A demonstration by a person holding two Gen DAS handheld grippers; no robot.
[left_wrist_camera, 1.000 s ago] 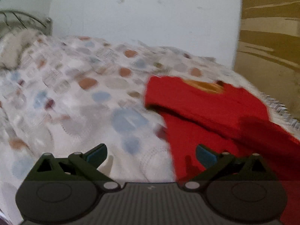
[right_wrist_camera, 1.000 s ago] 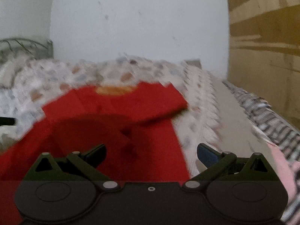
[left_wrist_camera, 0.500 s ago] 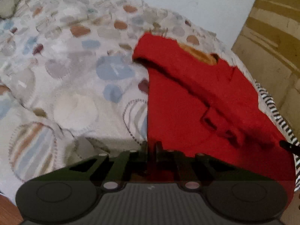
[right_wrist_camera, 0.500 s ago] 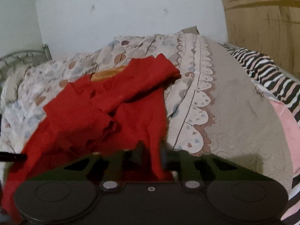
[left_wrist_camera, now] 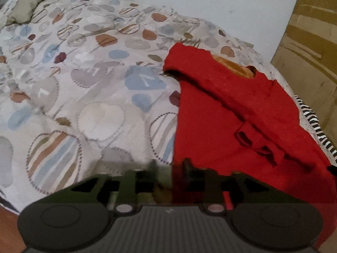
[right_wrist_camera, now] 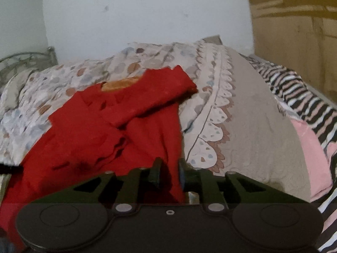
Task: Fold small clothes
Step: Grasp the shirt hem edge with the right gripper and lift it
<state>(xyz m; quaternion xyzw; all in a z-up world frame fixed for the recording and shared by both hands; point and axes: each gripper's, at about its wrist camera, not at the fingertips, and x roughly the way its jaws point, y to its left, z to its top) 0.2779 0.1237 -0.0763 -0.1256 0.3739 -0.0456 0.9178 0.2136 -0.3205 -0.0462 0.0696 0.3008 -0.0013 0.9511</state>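
A small red garment [left_wrist_camera: 221, 113] with an orange neck lining [left_wrist_camera: 233, 68] lies on the patterned bedspread [left_wrist_camera: 88, 88], sleeves folded across its front. My left gripper [left_wrist_camera: 169, 166] is shut on the garment's near left hem corner. In the right wrist view the same red garment [right_wrist_camera: 109, 126] spreads left of centre. My right gripper [right_wrist_camera: 168, 168] is shut on its near right hem corner. The tip of the left gripper [right_wrist_camera: 10, 168] shows at that view's left edge.
A white wall stands behind the bed. A brown wooden wardrobe [right_wrist_camera: 294, 31] is on the right. A striped black, white and pink blanket [right_wrist_camera: 305, 109] lies right of the bedspread's beige border [right_wrist_camera: 252, 116]. A metal headboard [right_wrist_camera: 23, 61] and a pillow [left_wrist_camera: 27, 6] are at far left.
Both grippers were open above the garment a second ago. They dropped to its near hem and shut on the two corners. Since half a second ago they have pulled back slightly.
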